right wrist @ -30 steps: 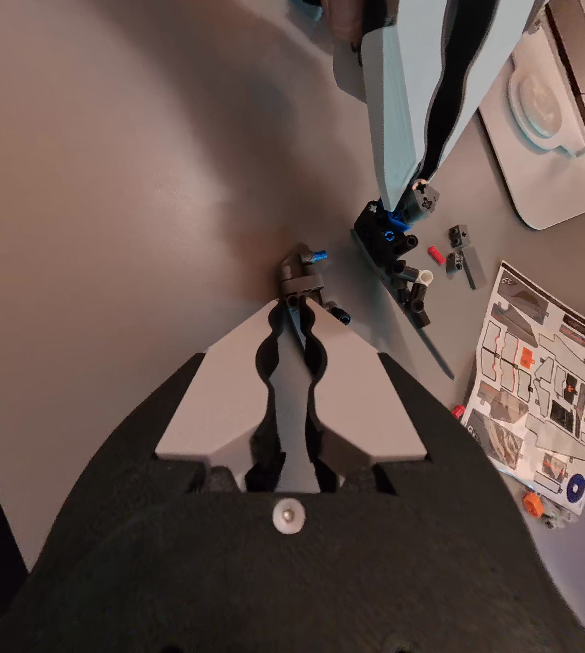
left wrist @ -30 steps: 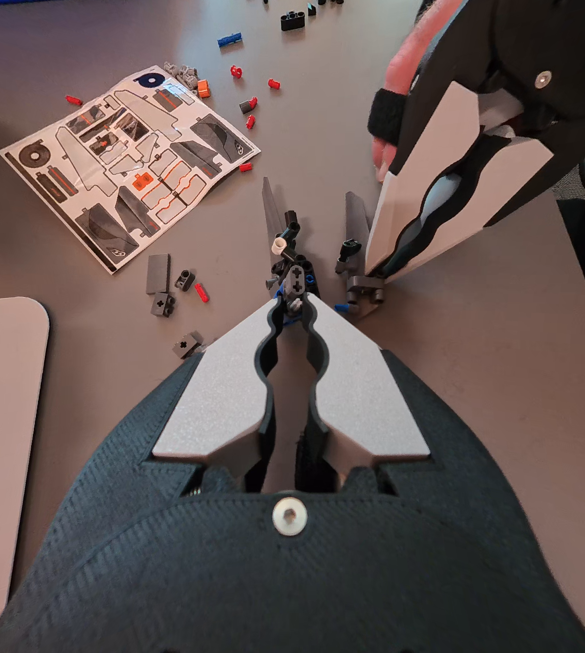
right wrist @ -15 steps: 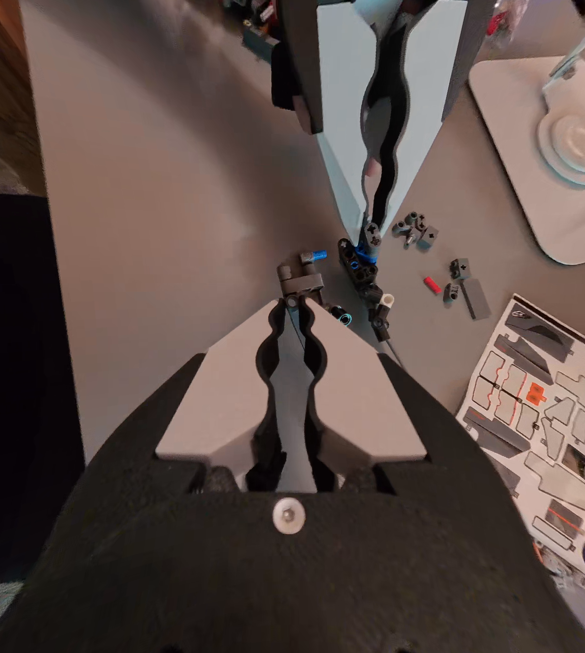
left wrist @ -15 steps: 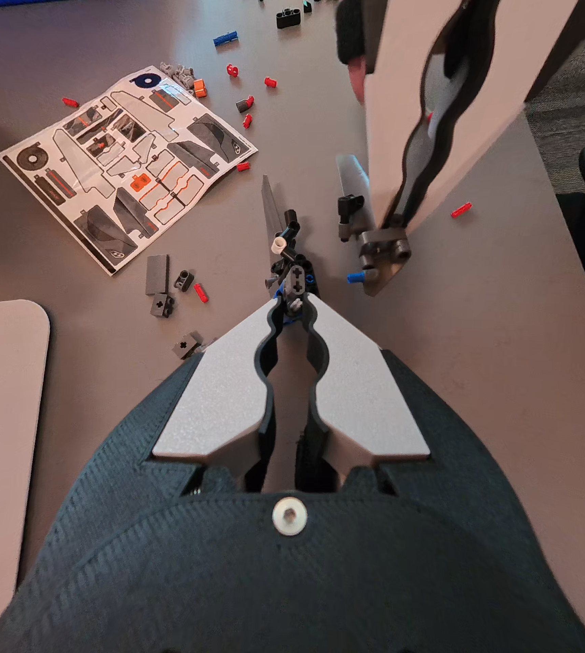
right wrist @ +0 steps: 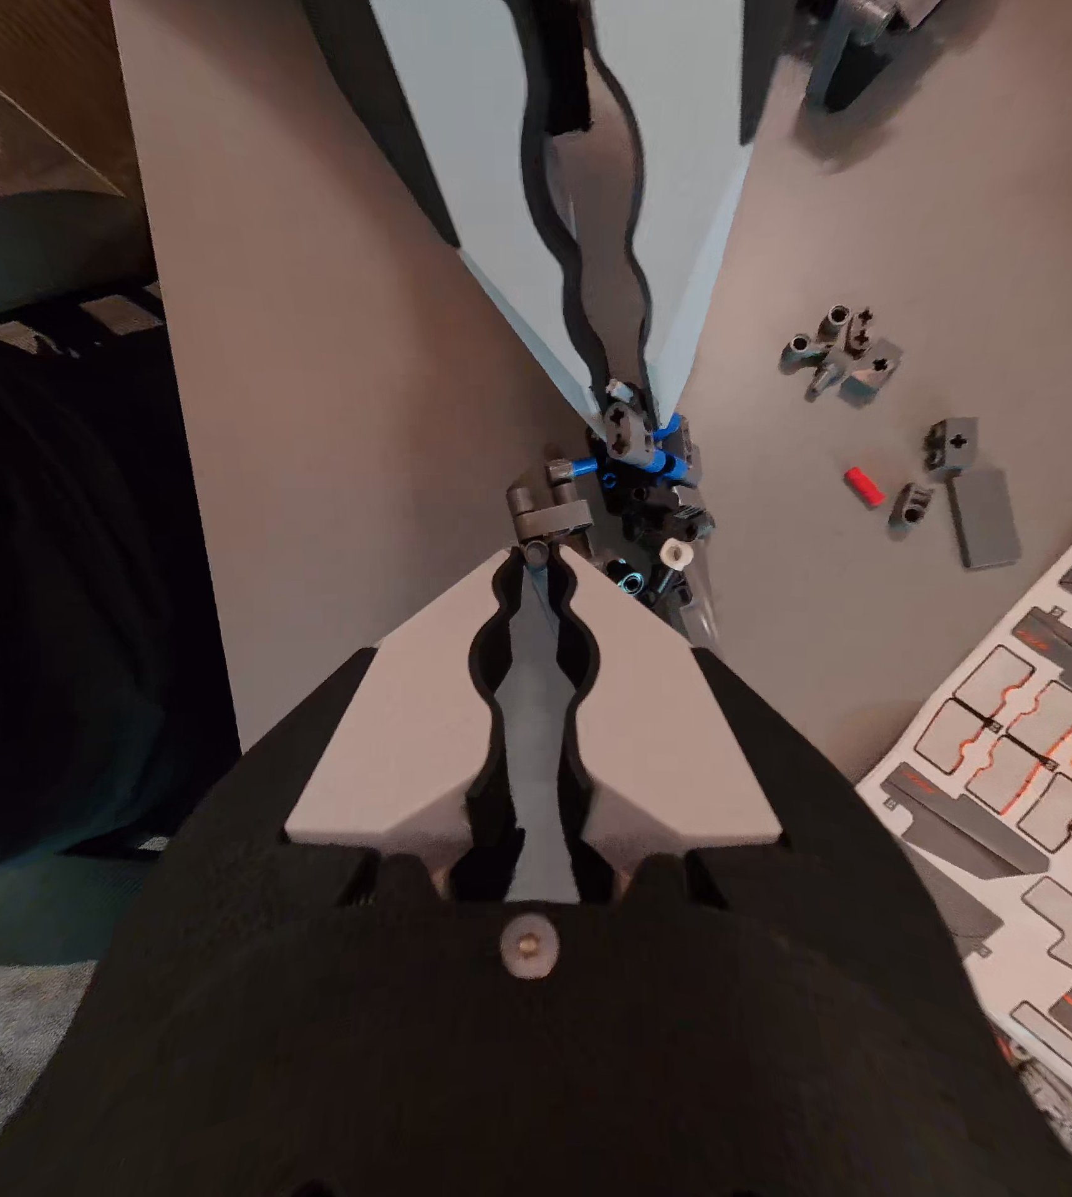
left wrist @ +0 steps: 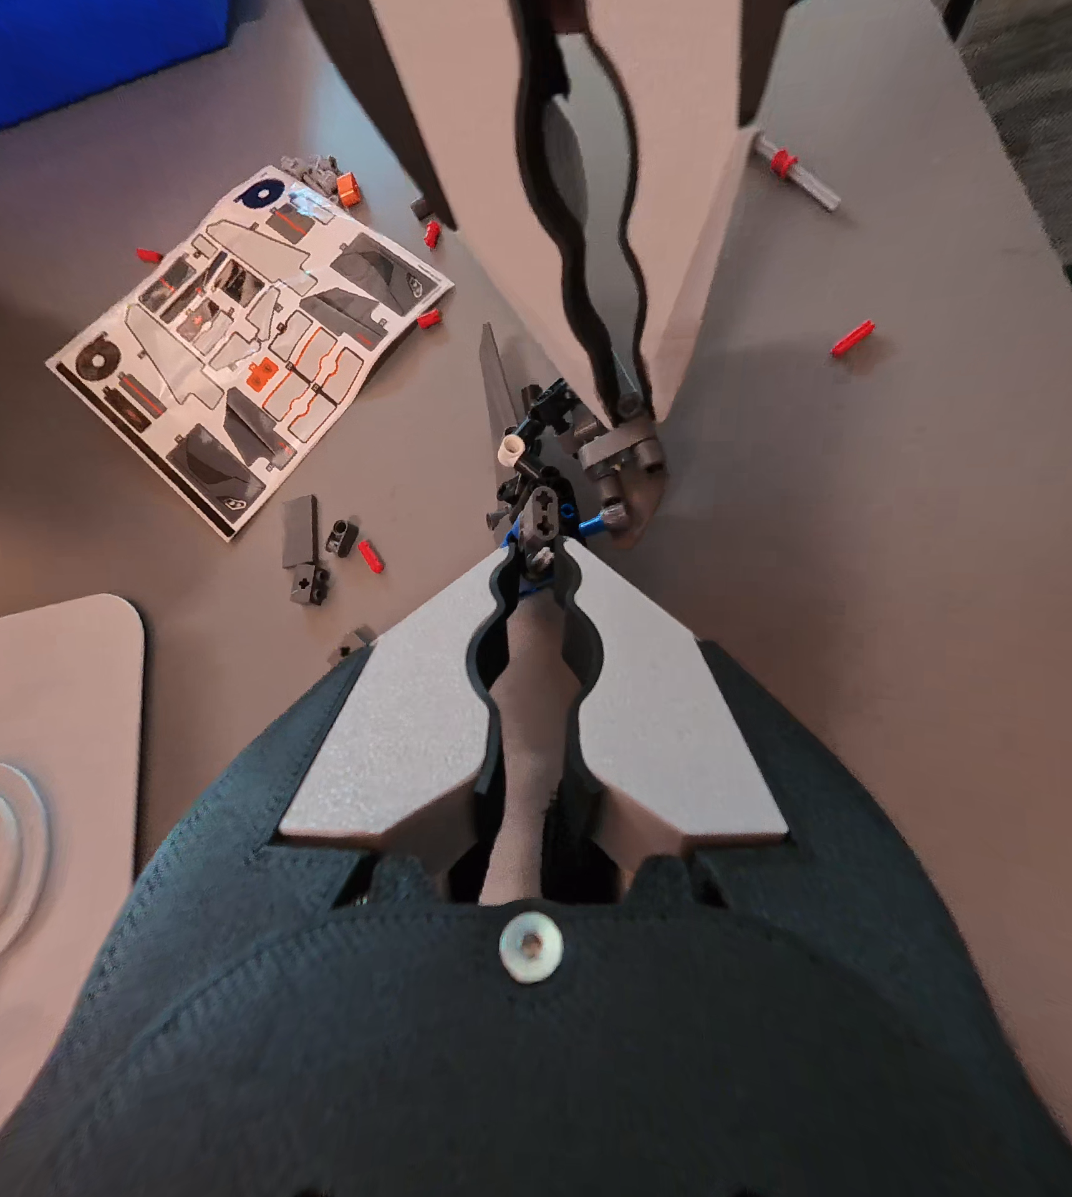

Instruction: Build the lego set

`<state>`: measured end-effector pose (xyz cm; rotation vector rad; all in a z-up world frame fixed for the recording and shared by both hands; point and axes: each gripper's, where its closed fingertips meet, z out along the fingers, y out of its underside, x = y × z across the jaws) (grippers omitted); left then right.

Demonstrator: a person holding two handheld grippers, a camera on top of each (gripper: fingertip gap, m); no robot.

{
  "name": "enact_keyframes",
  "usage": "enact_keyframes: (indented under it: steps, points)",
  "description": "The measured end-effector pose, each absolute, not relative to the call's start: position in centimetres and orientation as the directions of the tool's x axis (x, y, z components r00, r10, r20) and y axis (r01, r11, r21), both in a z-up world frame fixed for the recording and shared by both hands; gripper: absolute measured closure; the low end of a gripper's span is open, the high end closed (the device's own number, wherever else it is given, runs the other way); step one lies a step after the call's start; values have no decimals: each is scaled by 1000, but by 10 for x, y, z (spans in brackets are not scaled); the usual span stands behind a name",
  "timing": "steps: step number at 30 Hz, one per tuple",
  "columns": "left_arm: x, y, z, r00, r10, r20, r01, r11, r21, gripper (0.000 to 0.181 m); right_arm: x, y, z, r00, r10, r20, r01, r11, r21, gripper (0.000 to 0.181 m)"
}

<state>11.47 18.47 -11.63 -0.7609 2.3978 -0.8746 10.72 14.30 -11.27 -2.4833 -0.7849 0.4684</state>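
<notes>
Grey lego piece [right wrist: 549, 515] between jaws

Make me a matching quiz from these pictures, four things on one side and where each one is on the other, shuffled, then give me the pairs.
1. black subassembly
2. grey subassembly
3. sticker sheet
4. red pin

A. alone on the bare table
B. flat on the table, parts beside it
C. in the left gripper
D. in the right gripper

Pairs: 1-C, 2-D, 3-B, 4-A
</notes>
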Motion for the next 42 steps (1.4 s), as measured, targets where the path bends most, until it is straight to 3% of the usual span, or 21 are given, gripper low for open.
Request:
enact_keyframes:
  steps: [11, 23, 33, 42]
  points:
    - [103, 166, -130, -717, -463, -521, -176, 844, -507, 171, 101, 134, -129, 792, 577, -199, 390, -730, -562, 176]
    - [90, 159, -132, -764, -406, -502, -125, 856, -502, 169, 95, 128, -142, 800, 579, -160, 401, -713, -575, 176]
    - [78, 162, -119, -779, -334, -530, -63, 884, -463, 153, 88, 119, -144, 798, 592, -112, 428, -688, -587, 176]
    - [91, 171, -141, -742, -164, -650, 26, 962, -272, 144, 85, 121, -145, 802, 591, -90, 430, -674, -600, 176]
